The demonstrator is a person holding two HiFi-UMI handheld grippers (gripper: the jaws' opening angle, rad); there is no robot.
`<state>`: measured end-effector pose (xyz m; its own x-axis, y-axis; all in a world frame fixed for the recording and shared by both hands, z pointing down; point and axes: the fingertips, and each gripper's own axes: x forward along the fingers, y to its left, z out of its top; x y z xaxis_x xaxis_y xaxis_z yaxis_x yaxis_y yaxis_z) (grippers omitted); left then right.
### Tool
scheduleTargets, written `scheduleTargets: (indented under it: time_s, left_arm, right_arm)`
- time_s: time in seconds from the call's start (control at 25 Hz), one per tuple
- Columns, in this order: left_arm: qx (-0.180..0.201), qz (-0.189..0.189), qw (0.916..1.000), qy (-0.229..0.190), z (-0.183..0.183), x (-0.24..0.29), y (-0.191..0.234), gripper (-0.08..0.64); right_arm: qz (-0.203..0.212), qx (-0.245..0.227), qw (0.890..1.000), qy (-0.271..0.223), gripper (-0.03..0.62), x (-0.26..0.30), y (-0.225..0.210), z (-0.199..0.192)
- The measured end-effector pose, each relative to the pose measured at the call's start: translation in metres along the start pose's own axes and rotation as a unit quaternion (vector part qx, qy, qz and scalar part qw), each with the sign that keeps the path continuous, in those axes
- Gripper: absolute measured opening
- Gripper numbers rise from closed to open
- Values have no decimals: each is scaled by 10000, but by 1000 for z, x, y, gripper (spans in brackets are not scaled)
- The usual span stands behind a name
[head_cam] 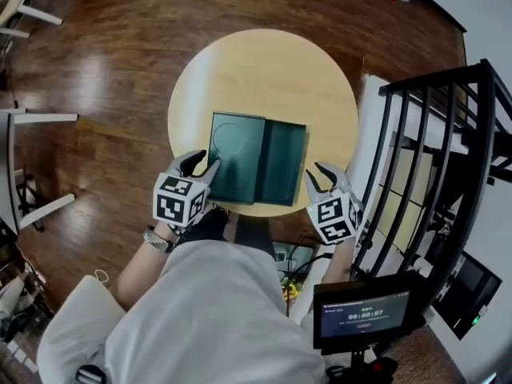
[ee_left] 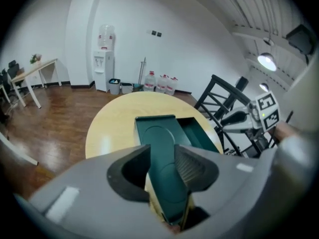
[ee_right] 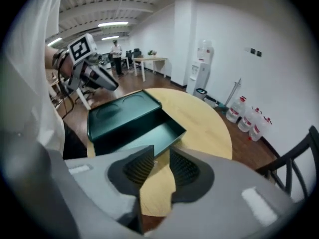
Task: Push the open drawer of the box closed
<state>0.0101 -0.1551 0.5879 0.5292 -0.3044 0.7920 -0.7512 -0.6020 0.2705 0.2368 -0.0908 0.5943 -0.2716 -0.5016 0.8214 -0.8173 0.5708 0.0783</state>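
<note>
A dark green box (head_cam: 237, 157) lies on the round yellow table (head_cam: 264, 70), with its drawer (head_cam: 285, 165) pulled out to the right. My left gripper (head_cam: 200, 166) is at the box's near left corner, jaws open. In the left gripper view the box (ee_left: 159, 138) shows in the gap between the fingers of the left gripper (ee_left: 162, 166), and nothing is gripped. My right gripper (head_cam: 318, 178) hovers just off the drawer's near right corner, open and empty. In the right gripper view the drawer (ee_right: 144, 136) lies just ahead of the right gripper (ee_right: 162, 166).
A black metal frame (head_cam: 448, 174) stands close on the right of the table. A small screen (head_cam: 364, 314) sits near my right side. A water dispenser (ee_left: 103, 59) and bottles (ee_left: 159, 82) stand by the far wall. Wooden floor surrounds the table.
</note>
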Motion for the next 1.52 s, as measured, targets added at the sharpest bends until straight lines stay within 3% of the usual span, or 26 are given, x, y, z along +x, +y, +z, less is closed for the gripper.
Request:
scheduleTargets:
  time_s: [0.16,0.32,0.4,0.64,1.0,1.28,1.52]
  left_arm:
    - [-49,39,9998,184,-10,-7,11,175]
    - [-70,26,9986,533,-26,-15,14,178]
    - [-134,28,9976,686,-36,-18,15,178]
    - [-337,68,9966,755,-50,-22,18,187]
    - [-273,120,9966,767,-54,-29,22,186]
    - [-340,94,9967,731,-53,-27,22,186]
    - [-310,82,9969,720,-51,-22,23,184]
  right_arm:
    - [445,-1087,9906,707,103,21,25,-15]
    - [678,-2165,9613,1561,103,36,40,-41]
    - [781,-2470,9502,1731,103,43,47,-46]
    - [1054,-2675,9424,1709,103,57,66,-43]
    - [1296,-2736,9387,1645,103,57,83,-34]
    - [961,-3210,9236,1861,102,67,85,-35]
    - [880,-3411,9184,1803,72,72,81,-37]
